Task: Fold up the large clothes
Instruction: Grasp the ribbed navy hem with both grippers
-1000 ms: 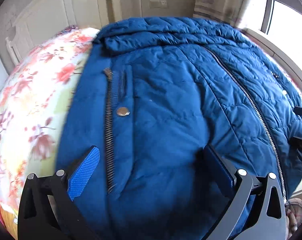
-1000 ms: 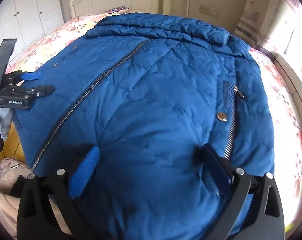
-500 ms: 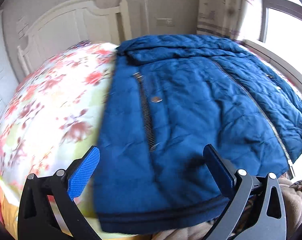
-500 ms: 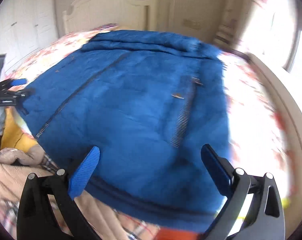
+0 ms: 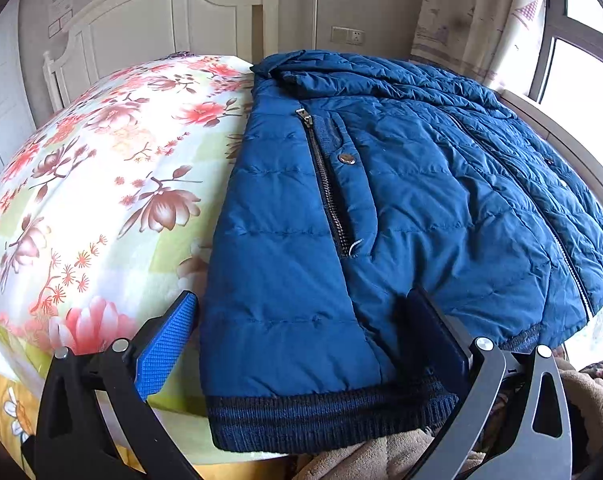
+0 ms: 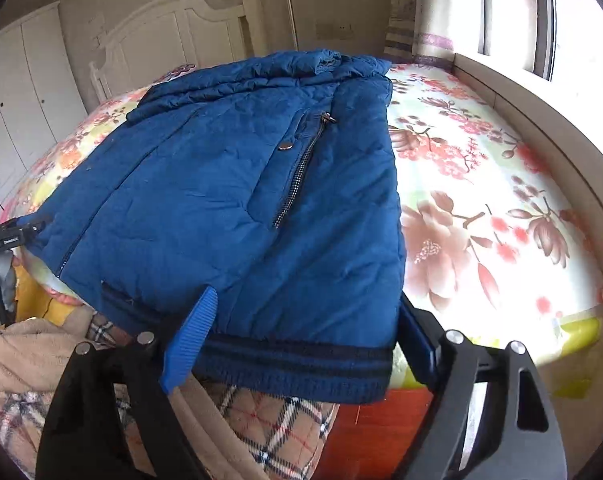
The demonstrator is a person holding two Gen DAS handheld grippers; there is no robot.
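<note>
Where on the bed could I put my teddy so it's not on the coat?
On the flowery sheet between the coat and the headboard side, or on the sheet between the coat and the window ledge. The middle and the near edge are crowded: coat and both grippers.

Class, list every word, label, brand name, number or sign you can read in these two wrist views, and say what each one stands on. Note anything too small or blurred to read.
No text can be read with certainty.
White lettering on the left gripper, at the left edge of the right wrist view: too small and blurred to read.
Paper notice on the wall beside the headboard: print too small to read.
Snap button on the blue jacket: any embossing is illegible.
</note>
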